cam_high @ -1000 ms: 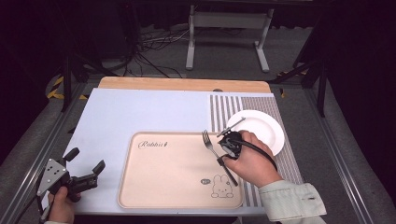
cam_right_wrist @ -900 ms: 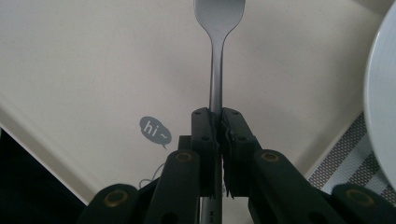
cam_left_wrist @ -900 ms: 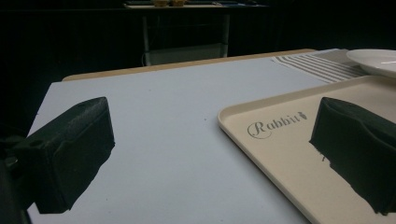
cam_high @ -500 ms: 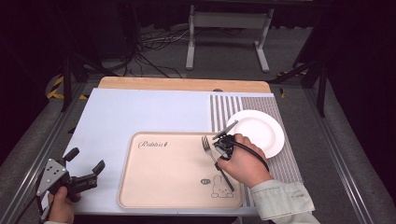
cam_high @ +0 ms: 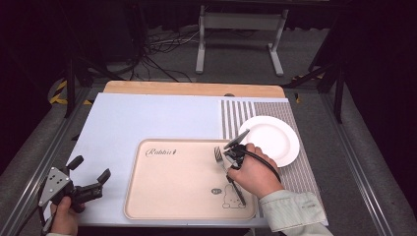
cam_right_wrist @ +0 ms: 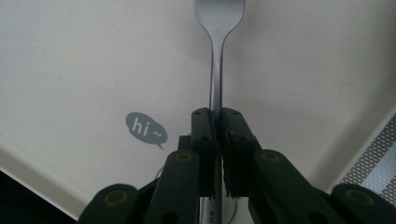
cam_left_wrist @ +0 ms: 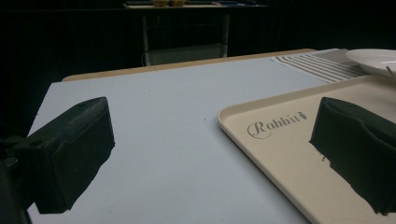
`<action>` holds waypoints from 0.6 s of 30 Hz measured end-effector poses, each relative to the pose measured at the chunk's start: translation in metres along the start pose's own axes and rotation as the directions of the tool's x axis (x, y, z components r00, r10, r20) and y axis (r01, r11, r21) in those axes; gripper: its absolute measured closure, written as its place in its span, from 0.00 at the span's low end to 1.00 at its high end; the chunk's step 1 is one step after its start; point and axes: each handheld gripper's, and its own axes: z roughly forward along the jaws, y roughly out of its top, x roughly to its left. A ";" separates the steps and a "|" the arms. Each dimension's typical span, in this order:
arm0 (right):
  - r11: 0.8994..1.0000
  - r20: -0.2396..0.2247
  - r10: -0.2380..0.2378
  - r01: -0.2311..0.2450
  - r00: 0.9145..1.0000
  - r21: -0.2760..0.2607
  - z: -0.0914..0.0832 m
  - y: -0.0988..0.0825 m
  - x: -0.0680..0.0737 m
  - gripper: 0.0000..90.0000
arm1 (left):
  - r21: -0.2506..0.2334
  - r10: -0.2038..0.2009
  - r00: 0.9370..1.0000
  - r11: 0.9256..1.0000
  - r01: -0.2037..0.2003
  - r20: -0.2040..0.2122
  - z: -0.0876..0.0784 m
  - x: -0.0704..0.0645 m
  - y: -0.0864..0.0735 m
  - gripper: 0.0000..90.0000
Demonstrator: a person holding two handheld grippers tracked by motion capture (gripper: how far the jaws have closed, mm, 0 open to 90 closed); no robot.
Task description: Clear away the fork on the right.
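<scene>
A metal fork point(cam_high: 219, 155) point(cam_right_wrist: 218, 56) is over the right part of the beige tray point(cam_high: 172, 187), tines pointing away from me. My right gripper point(cam_high: 229, 160) point(cam_right_wrist: 217, 119) is shut on the fork's handle, just behind the neck. In the right gripper view the tray's "hi~" bubble point(cam_right_wrist: 144, 127) lies left of the jaws. My left gripper point(cam_high: 89, 169) point(cam_left_wrist: 212, 154) rests at the near left corner of the blue mat, off the tray's left edge. It is open with nothing between its pads point(cam_left_wrist: 70, 154).
A white plate point(cam_high: 269, 138) point(cam_left_wrist: 373, 60) sits on the striped mat point(cam_high: 236, 115) right of the tray. The pale blue mat point(cam_high: 147, 118) covers the left and middle of the table. A wooden board edge point(cam_high: 192, 88) runs along the back.
My right hand has shifted slightly toward the near edge with the fork held over the tray. The left gripper has stayed put.
</scene>
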 end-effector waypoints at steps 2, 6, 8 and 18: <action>1.000 0.002 0.002 -0.002 1.000 0.003 0.001 0.000 0.000 0.95 | 0.000 0.000 1.000 1.000 0.000 0.000 0.000 0.000 0.000 0.00; 1.000 0.007 0.006 -0.006 1.000 0.019 0.004 0.000 0.000 0.95 | 0.002 0.000 1.000 1.000 0.000 0.001 0.000 0.000 0.000 0.00; 1.000 0.008 0.011 -0.011 1.000 0.024 0.006 0.000 0.000 0.95 | 0.002 0.004 1.000 1.000 -0.004 0.002 0.000 0.000 0.000 0.00; 0.999 0.004 0.022 -0.022 1.000 0.042 0.010 0.000 0.000 0.95 | 0.002 0.003 1.000 1.000 -0.003 0.003 0.000 0.000 0.000 0.00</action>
